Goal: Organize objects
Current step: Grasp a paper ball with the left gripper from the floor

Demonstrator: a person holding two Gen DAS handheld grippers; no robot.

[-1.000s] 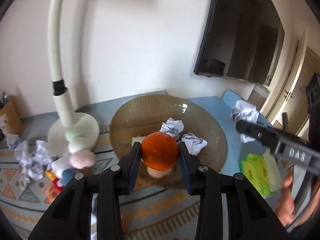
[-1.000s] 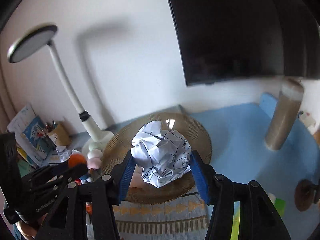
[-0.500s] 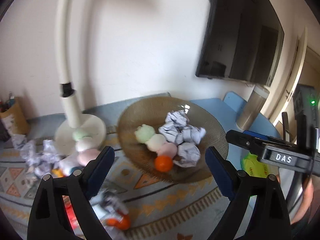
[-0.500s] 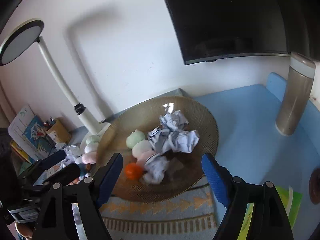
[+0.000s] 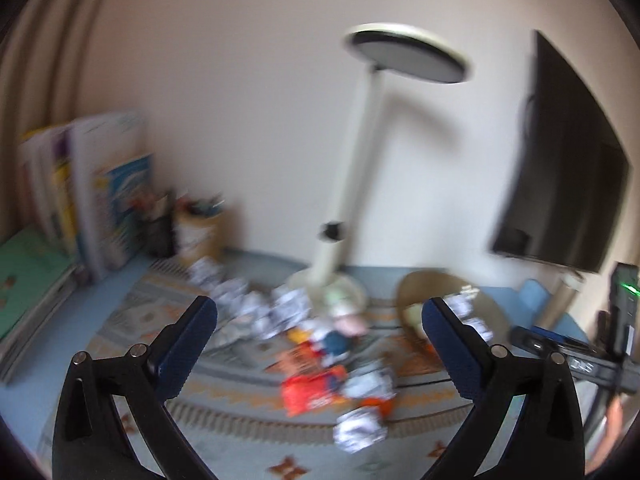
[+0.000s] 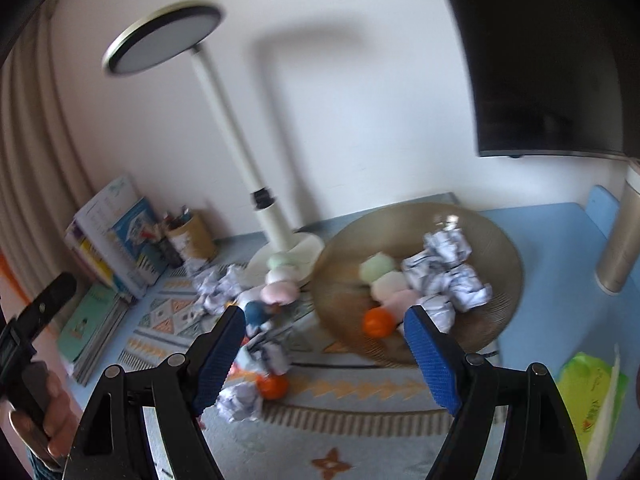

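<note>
crumpled paper balls (image 6: pixel 240 400) and an orange ball (image 6: pixel 273 386) lie loose on the mat beside the wicker bowl (image 6: pixel 508 256), and with the left gripper (image 5: pixel 320 316) and right gripper (image 6: pixel 325 326) both wide open and empty, a hurried pinch could send one rolling away.

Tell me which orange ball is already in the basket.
The orange ball at the basket's front edge, beside pastel balls; the other orange ball lies on the mat.
</note>
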